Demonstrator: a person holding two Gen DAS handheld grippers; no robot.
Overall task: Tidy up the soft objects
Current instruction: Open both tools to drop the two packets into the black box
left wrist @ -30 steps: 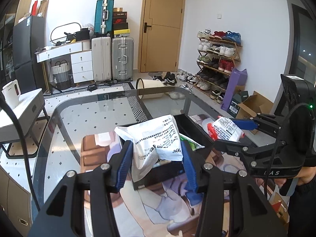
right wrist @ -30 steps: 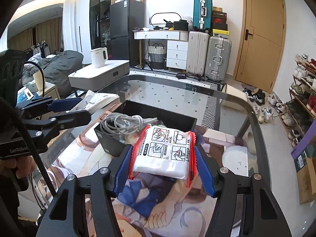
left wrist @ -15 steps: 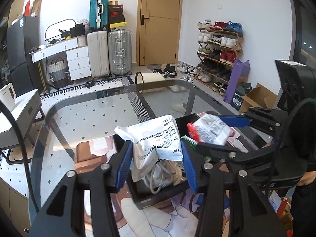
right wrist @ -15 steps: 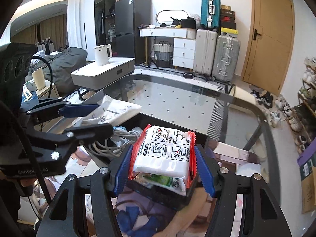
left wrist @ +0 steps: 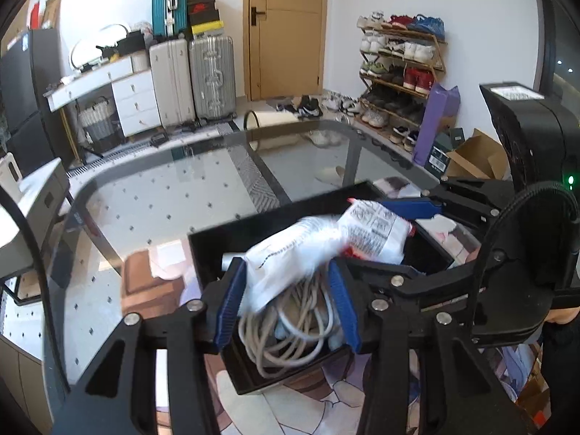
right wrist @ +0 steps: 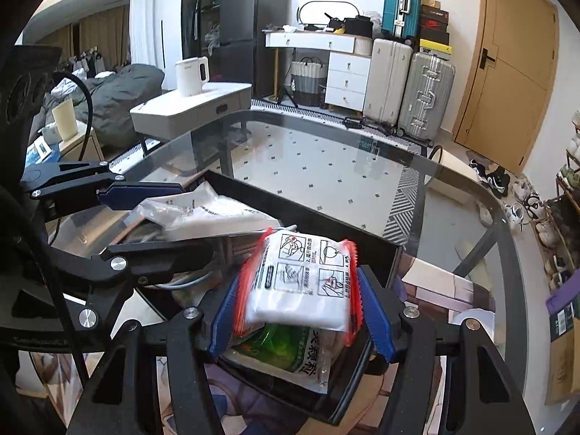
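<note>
A black tray (left wrist: pixel 206 243) (right wrist: pixel 308 214) sits on the glass table. My left gripper (left wrist: pixel 286 301) is shut on a white printed packet (left wrist: pixel 286 264), held low over coiled grey cables (left wrist: pixel 290 333) in the tray. My right gripper (right wrist: pixel 301 311) is shut on a white packet with red edges (right wrist: pixel 301 282), held over a green packet (right wrist: pixel 286 351) lying in the tray. The left gripper's packet also shows in the right wrist view (right wrist: pixel 203 214). The right gripper's packet also shows in the left wrist view (left wrist: pixel 377 232).
The glass table (right wrist: pixel 326 159) carries a printed mat (left wrist: pixel 152 282) under the tray. Suitcases (left wrist: pixel 192 76), a white desk (right wrist: pixel 315 40), a shoe rack (left wrist: pixel 398 69) and a low white side table with a kettle (right wrist: pixel 192 76) stand around the room.
Both grippers moved forward and down over the black tray with their packets still held. The left packet now hangs just above the cables; the right packet is above the green packet.
</note>
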